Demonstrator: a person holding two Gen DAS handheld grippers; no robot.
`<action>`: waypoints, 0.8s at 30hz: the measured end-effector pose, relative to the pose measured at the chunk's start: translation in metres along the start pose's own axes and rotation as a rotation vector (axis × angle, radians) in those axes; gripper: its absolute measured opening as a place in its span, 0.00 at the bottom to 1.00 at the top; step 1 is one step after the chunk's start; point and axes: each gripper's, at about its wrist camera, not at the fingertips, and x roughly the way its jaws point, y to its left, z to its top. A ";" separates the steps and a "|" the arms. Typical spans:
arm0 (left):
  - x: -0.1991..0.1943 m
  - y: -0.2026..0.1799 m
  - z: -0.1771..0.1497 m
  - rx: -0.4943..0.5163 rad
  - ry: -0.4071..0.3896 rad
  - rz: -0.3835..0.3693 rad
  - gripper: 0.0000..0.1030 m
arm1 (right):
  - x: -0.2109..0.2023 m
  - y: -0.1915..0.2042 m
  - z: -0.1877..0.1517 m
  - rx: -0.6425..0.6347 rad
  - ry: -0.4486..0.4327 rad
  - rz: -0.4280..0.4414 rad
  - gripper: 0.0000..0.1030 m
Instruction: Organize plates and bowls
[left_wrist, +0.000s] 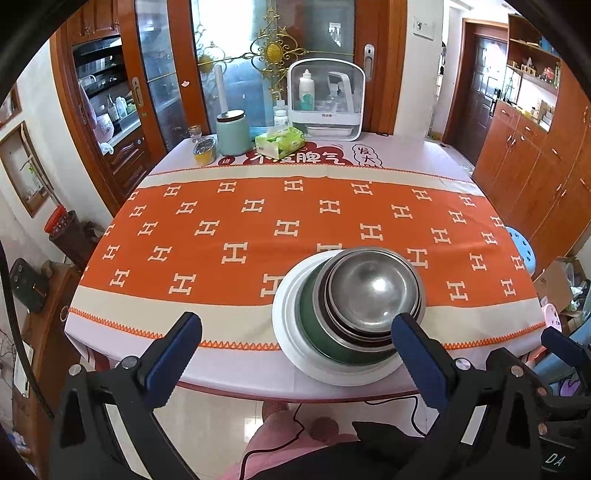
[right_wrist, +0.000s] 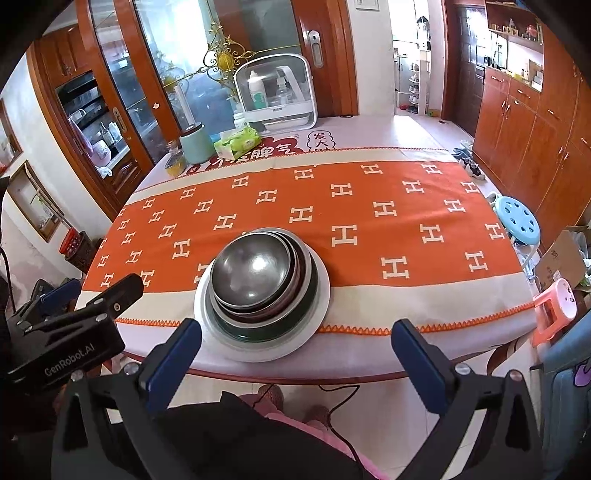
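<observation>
Right wrist: steel bowls (right_wrist: 251, 273) nested on white plate (right_wrist: 317, 317), w/ green dish between.

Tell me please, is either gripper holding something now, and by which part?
Nothing is held. The left gripper and the right gripper are both open and empty, back from the stack of bowls on the white plate.

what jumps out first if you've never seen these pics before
A nested stack of metal bowls sits on a white plate near the table's front edge. Under it lies a bright orange cloth with white H shapes. Both grippers, left and right, hang open and empty before the table.
</observation>
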 end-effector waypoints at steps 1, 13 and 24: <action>0.000 0.000 0.000 0.002 0.000 0.000 0.99 | 0.000 0.000 0.000 0.001 0.001 0.001 1.00; 0.002 -0.001 0.001 0.004 0.002 0.010 0.99 | 0.002 0.000 0.000 -0.001 0.004 0.003 1.00; 0.006 0.001 0.006 0.008 -0.001 0.005 0.99 | 0.010 0.002 0.005 -0.005 0.017 0.010 1.00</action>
